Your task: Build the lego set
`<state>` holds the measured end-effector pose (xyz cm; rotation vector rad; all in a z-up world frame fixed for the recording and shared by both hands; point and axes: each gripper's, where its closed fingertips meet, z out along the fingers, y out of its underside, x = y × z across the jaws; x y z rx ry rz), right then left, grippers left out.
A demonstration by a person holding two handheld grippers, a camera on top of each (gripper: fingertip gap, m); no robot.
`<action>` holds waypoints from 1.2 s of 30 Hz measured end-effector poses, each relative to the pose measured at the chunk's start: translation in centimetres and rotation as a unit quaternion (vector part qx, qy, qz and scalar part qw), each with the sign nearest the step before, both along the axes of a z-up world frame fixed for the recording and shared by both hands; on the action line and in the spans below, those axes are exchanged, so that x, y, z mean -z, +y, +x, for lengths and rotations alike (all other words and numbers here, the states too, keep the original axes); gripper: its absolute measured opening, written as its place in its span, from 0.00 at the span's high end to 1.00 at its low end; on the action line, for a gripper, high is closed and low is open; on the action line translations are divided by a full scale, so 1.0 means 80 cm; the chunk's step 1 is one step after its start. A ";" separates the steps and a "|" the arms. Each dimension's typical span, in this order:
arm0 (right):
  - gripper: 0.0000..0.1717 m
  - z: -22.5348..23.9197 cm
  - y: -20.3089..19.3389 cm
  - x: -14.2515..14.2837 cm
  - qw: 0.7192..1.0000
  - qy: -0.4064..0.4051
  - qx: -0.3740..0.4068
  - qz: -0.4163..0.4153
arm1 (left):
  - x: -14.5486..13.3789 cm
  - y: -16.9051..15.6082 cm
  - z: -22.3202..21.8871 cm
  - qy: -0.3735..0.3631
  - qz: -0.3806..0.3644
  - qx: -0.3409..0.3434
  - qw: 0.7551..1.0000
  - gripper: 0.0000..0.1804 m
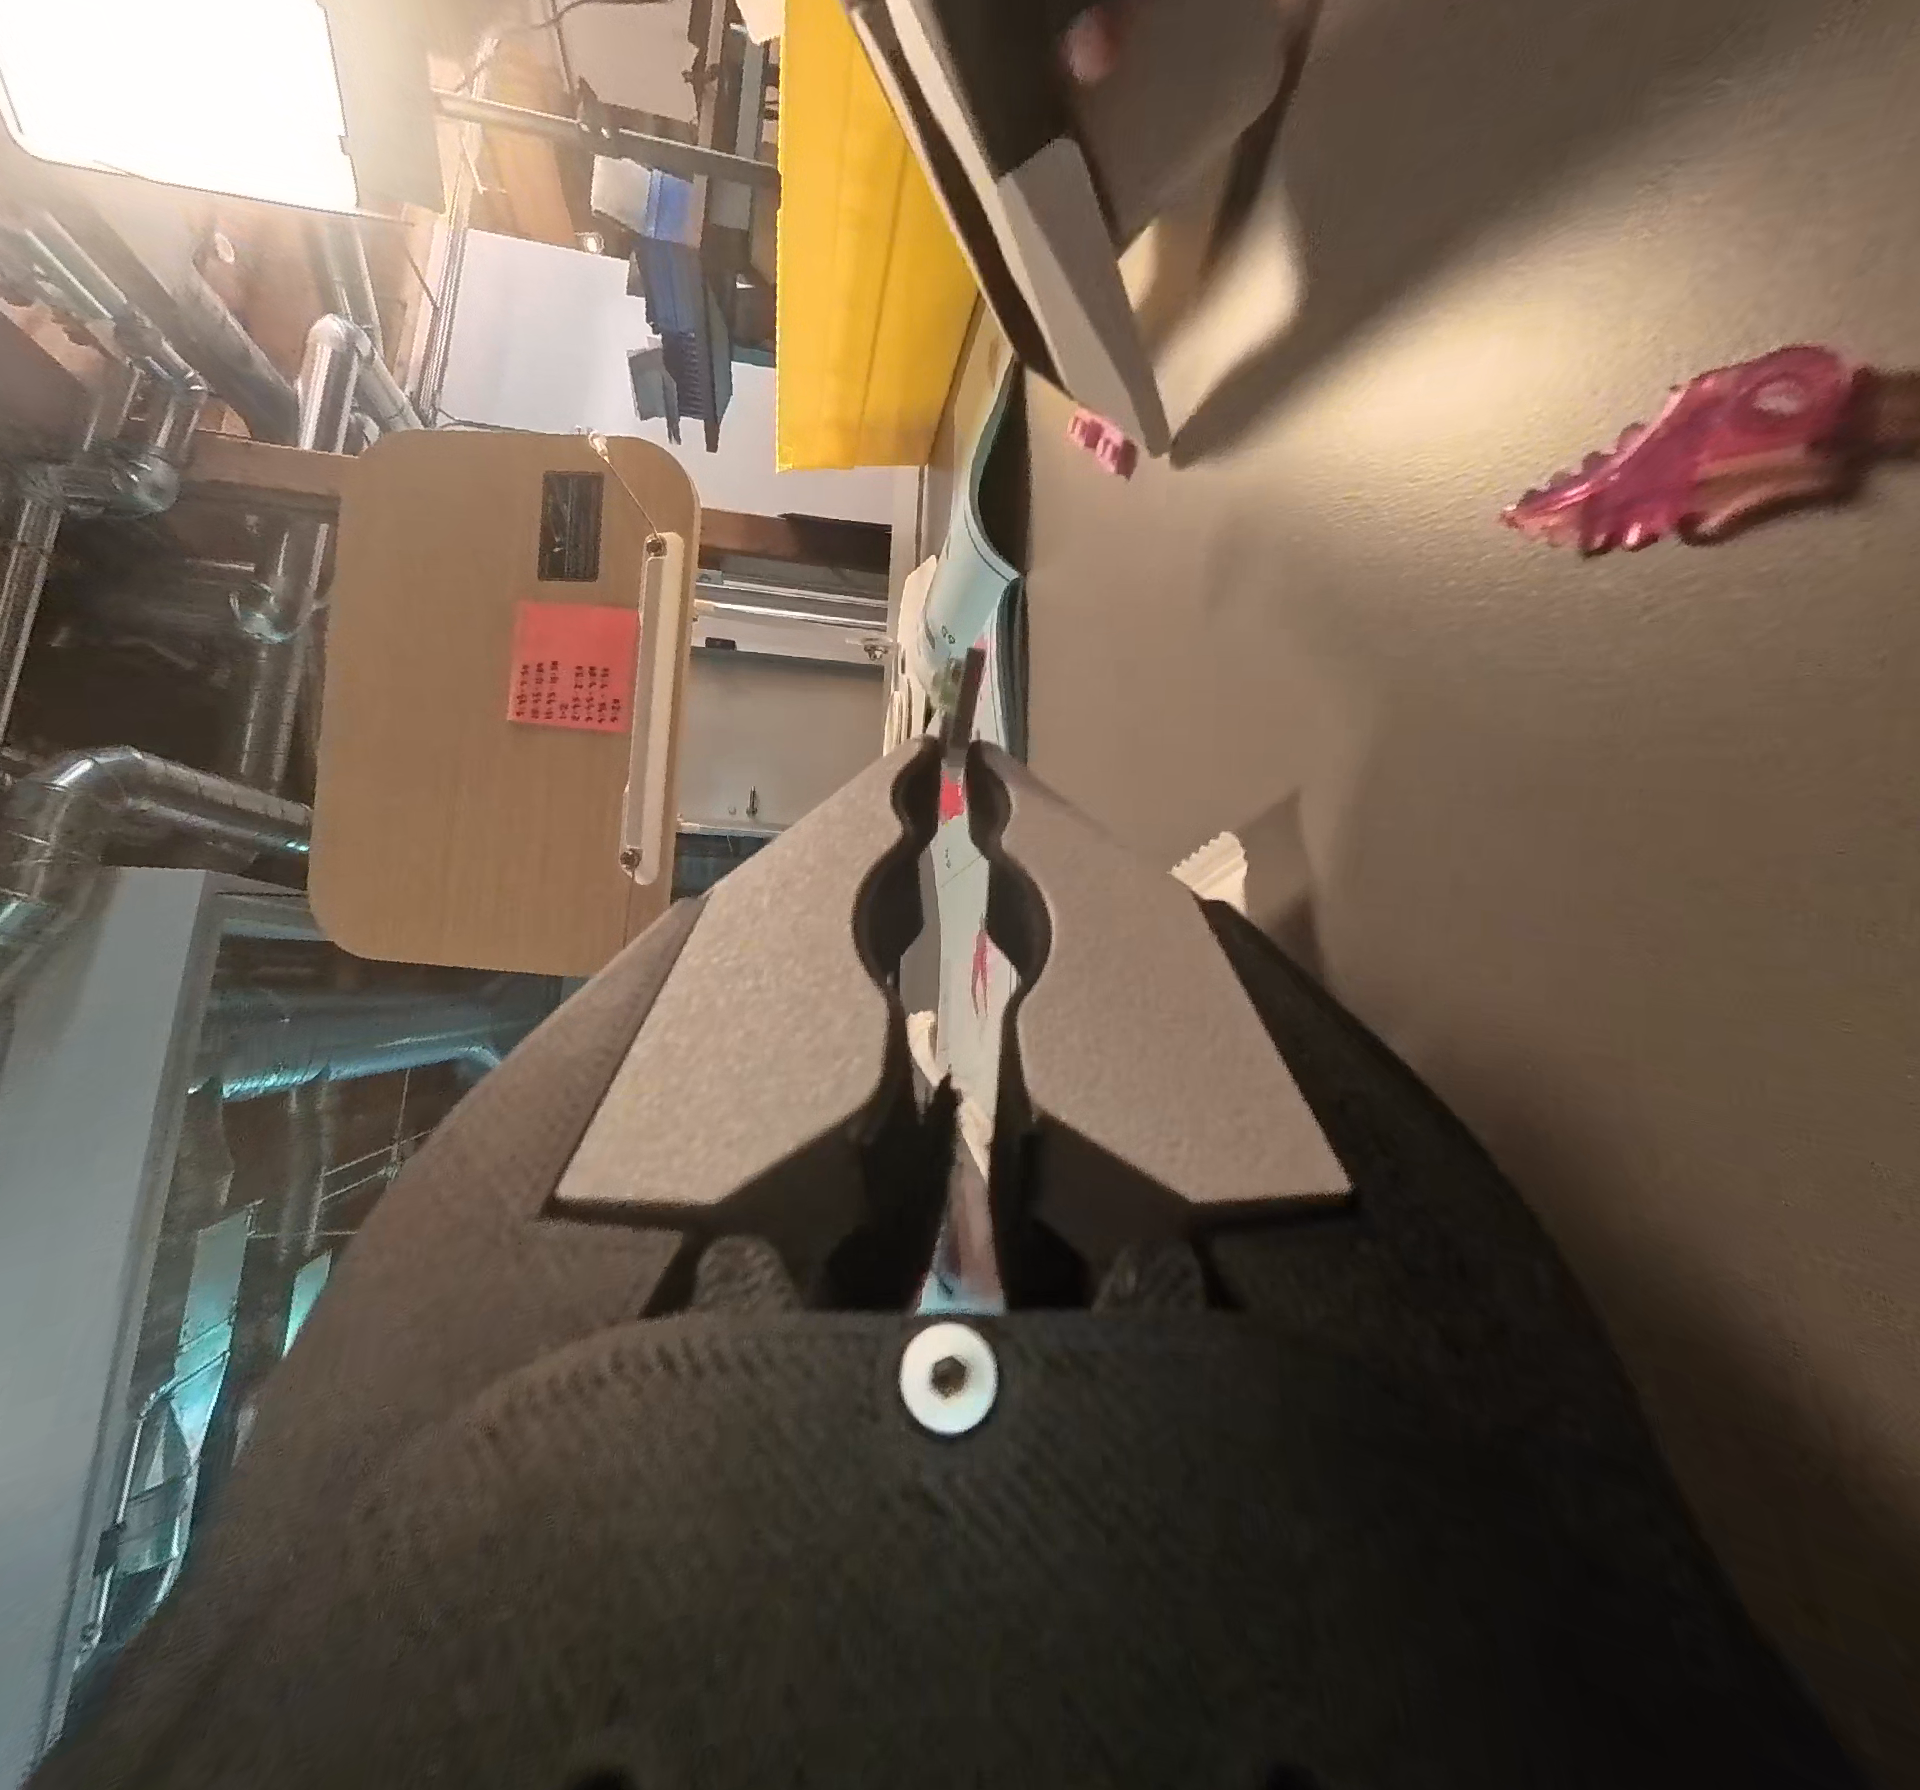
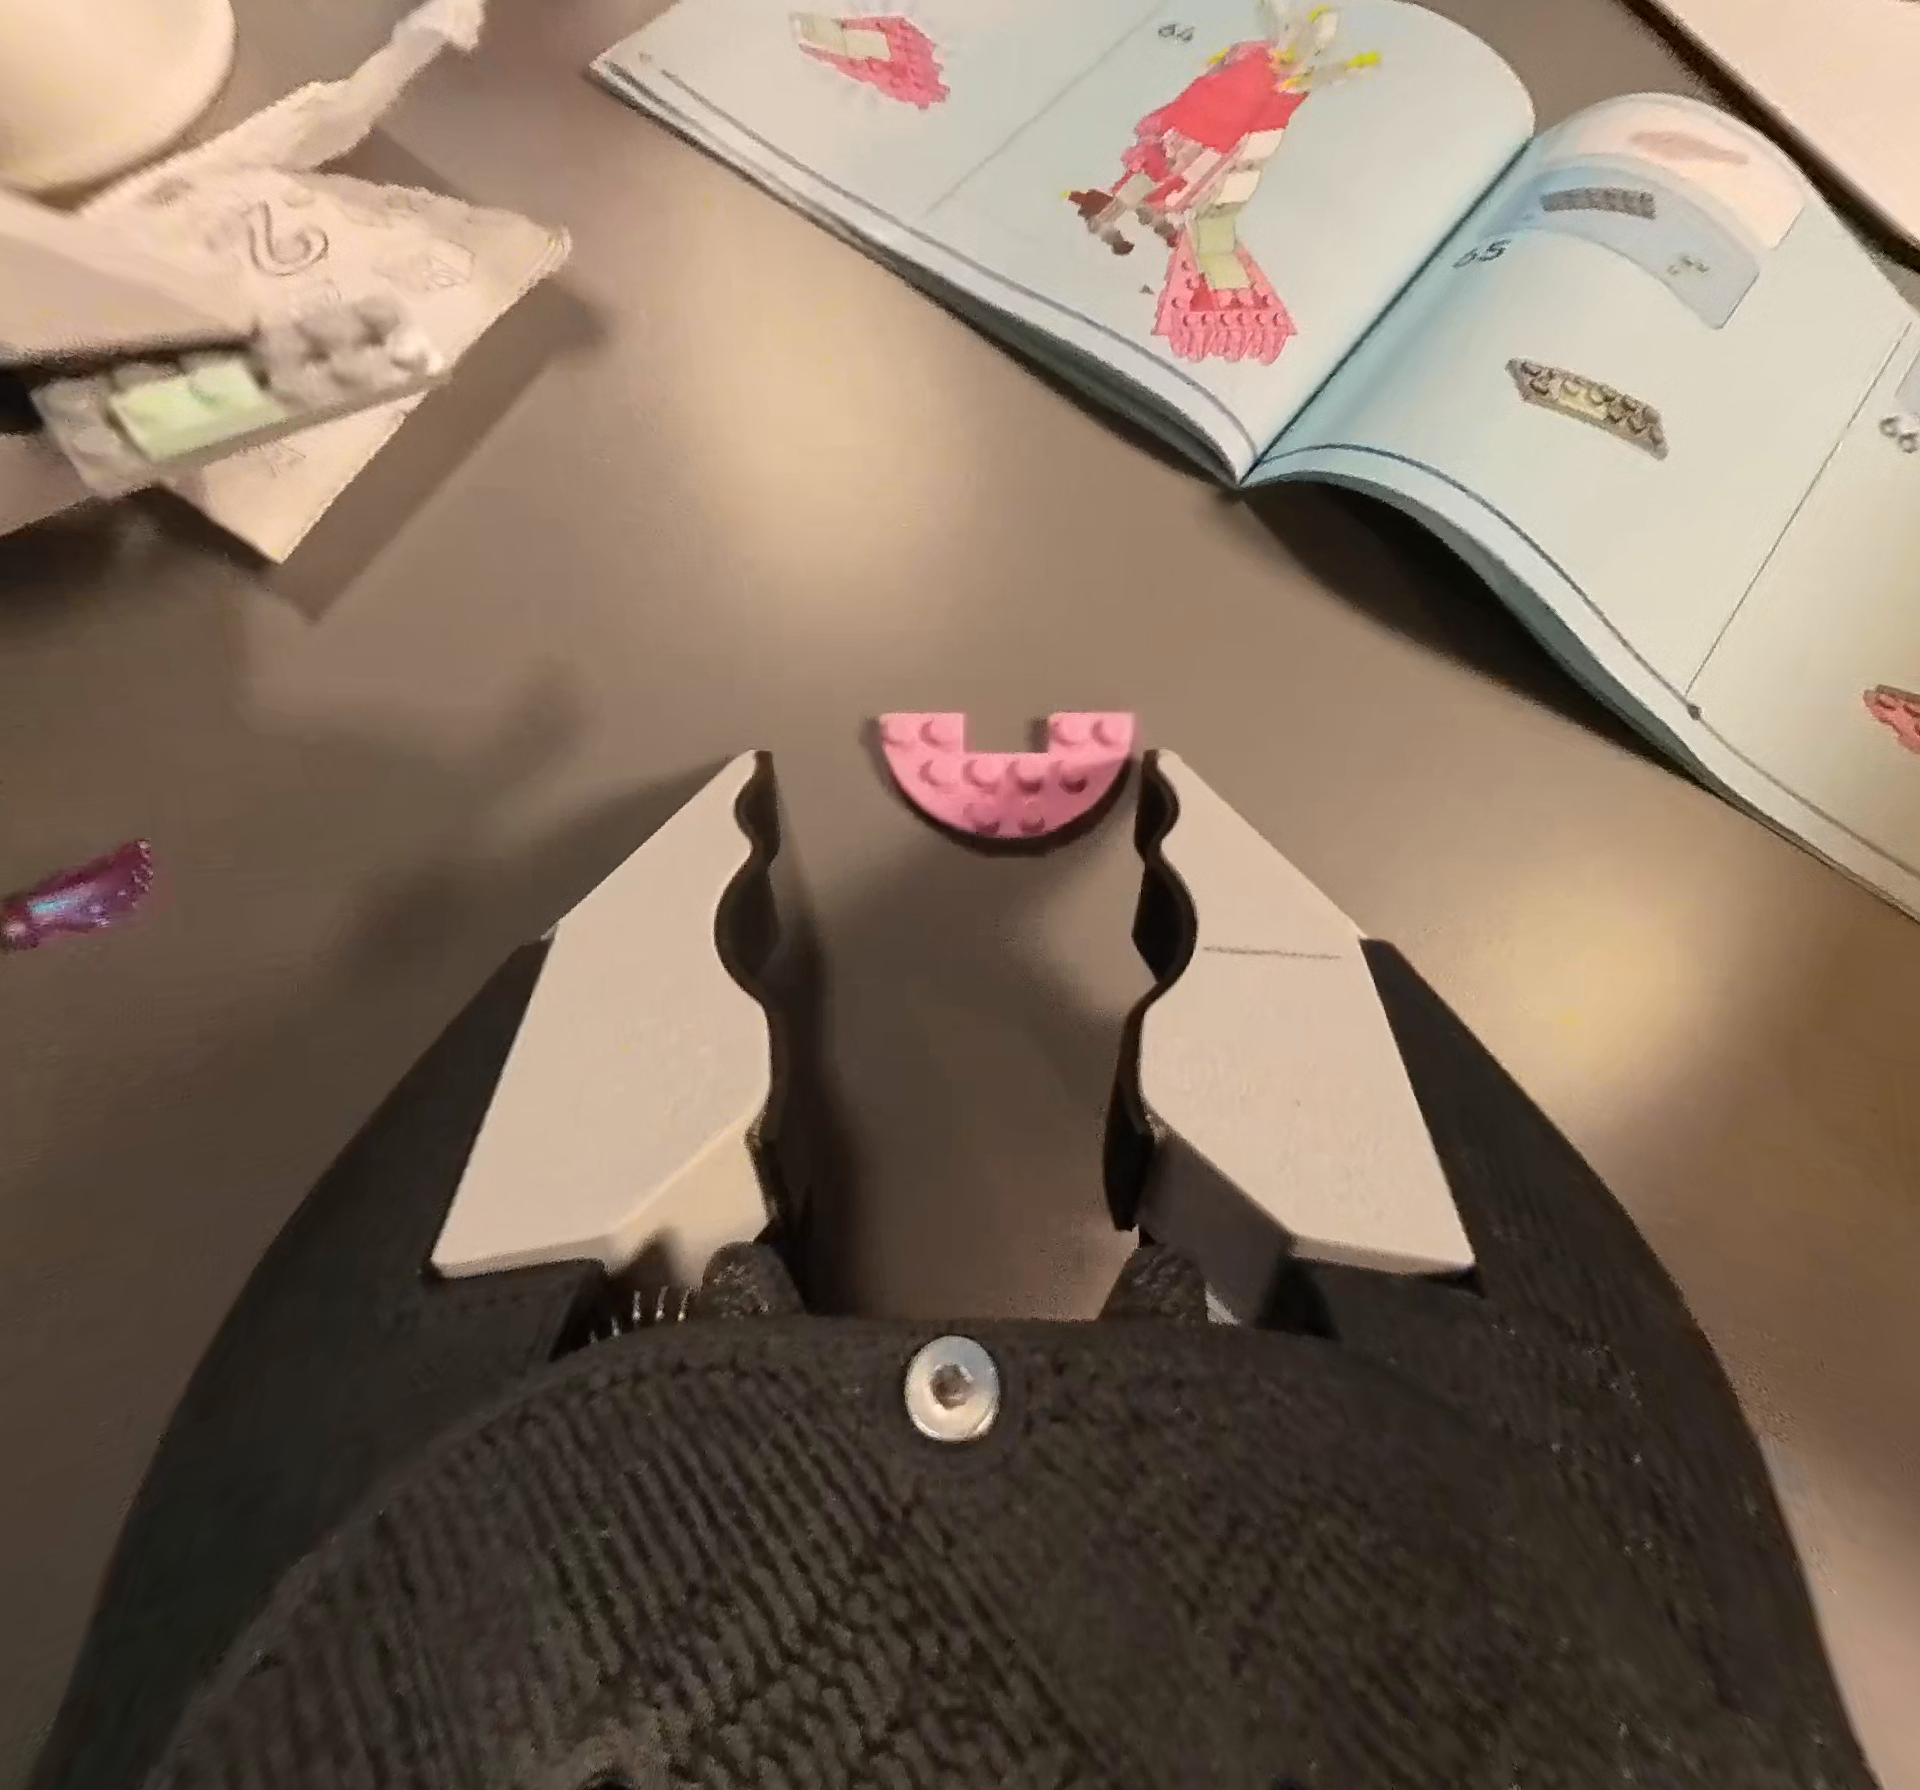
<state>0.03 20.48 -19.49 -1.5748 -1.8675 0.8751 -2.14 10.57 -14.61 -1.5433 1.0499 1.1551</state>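
Note:
My left gripper (image 1: 954,753) is shut on a thin grey plate (image 1: 961,701) that I see edge-on, sticking out past the fingertips. The right wrist view shows the same plate (image 2: 239,379) at the left edge, grey with pale green tiles on it, held above the table. My right gripper (image 2: 958,760) is open and low over the table. A pink half-round studded plate with a notch (image 2: 1006,784) lies flat between its fingertips, nearer the right finger (image 2: 1174,805), and neither pad touches it. The pink plate also shows in the left wrist view (image 1: 1101,441).
An open pale blue instruction booklet (image 2: 1247,234) lies beyond the pink plate, to the right. Torn white paper packaging (image 2: 343,182) lies at the far left. A magenta translucent piece (image 2: 78,893) lies at the left on the dark table (image 2: 623,597). A yellow panel (image 1: 852,234) stands beyond the table's edge.

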 end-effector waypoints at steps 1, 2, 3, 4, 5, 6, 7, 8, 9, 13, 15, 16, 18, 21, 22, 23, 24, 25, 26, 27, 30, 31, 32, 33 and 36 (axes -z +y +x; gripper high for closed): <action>0.62 -0.003 0.003 0.000 1.000 0.002 -0.002 -0.008 | 0.000 0.000 0.001 -0.002 -0.001 0.001 1.000 0.98; 0.65 -0.005 0.007 -0.001 1.000 0.002 -0.003 -0.007 | 0.001 0.000 0.001 -0.003 -0.002 0.002 1.000 0.98; 0.67 -0.005 0.009 0.000 1.000 0.000 -0.007 -0.002 | 0.001 0.000 0.001 -0.003 -0.003 0.002 1.000 0.98; 0.68 -0.006 0.010 0.000 1.000 -0.002 -0.009 0.000 | 0.002 0.000 0.001 -0.003 -0.003 0.002 1.000 0.98; 0.73 -0.006 0.010 -0.001 1.000 -0.002 -0.011 0.001 | 0.002 0.000 0.001 -0.003 -0.003 0.003 1.000 0.98; 0.74 -0.006 0.010 -0.001 1.000 0.000 -0.014 0.002 | 0.002 0.000 0.002 -0.003 -0.003 0.004 1.000 0.98; 0.74 -0.005 0.010 -0.001 1.000 0.002 -0.015 0.001 | 0.002 0.000 0.002 -0.003 -0.002 0.005 1.000 0.98; 0.74 -0.005 0.009 -0.001 1.000 0.004 -0.016 -0.001 | 0.001 0.001 0.003 -0.003 0.000 0.006 1.000 0.98; 0.74 -0.005 0.009 -0.001 1.000 0.006 -0.018 -0.003 | 0.001 0.001 0.003 -0.002 0.001 0.007 1.000 0.98; 0.74 -0.005 0.009 -0.001 0.999 0.005 -0.033 0.001 | -0.001 0.001 0.007 -0.001 0.006 0.013 1.000 0.98; 0.74 -0.004 0.006 -0.001 0.999 0.004 -0.045 0.000 | 0.000 0.002 0.009 0.002 0.005 0.017 1.000 0.98; 0.74 -0.004 0.002 -0.003 0.998 0.005 -0.054 -0.005 | 0.001 0.002 0.010 0.002 0.003 0.018 1.000 0.98; 0.74 -0.003 -0.015 -0.015 0.996 0.019 -0.082 -0.028 | 0.003 0.004 0.012 0.002 0.001 0.020 1.000 0.98; 0.74 -0.001 -0.054 -0.047 0.984 0.058 -0.143 -0.083 | 0.004 0.005 0.015 0.007 -0.002 0.026 1.000 0.98; 0.74 0.001 -0.067 -0.058 0.979 0.070 -0.166 -0.100 | 0.004 0.005 0.016 0.010 -0.001 0.027 1.000 0.98; 0.75 0.003 -0.079 -0.069 0.973 0.080 -0.187 -0.112 | 0.004 0.005 0.017 0.011 0.000 0.029 1.000 0.98; 0.74 0.005 -0.090 -0.077 0.967 0.086 -0.205 -0.121 | 0.003 0.005 0.017 0.010 0.001 0.029 1.000 0.98; 0.75 0.008 -0.098 -0.083 0.963 0.088 -0.221 -0.125 | 0.002 0.005 0.018 0.011 0.004 0.030 0.999 0.98; 0.74 0.009 -0.104 -0.087 0.961 0.087 -0.232 -0.124 | 0.000 0.005 0.019 0.012 0.009 0.033 0.999 0.98; 0.74 0.008 -0.108 -0.089 0.960 0.085 -0.239 -0.118 | -0.003 0.005 0.021 0.014 0.016 0.036 0.999 0.98; 0.74 0.010 -0.121 -0.096 0.955 0.074 -0.267 -0.107 | -0.013 0.004 0.029 0.024 0.039 0.043 0.998 0.98; 0.74 0.011 -0.125 -0.099 0.953 0.071 -0.276 -0.106 | -0.016 0.004 0.030 0.028 0.046 0.041 0.998 0.98; 0.74 0.011 -0.129 -0.101 0.951 0.067 -0.282 -0.104 | -0.018 0.005 0.030 0.032 0.053 0.038 0.997 0.98; 0.74 0.012 -0.132 -0.103 0.951 0.060 -0.287 -0.099 | -0.021 0.005 0.030 0.032 0.059 0.035 0.997 0.98; 0.74 0.011 -0.134 -0.100 0.953 0.039 -0.292 -0.068 | -0.028 0.005 0.028 0.029 0.074 0.023 0.997 0.98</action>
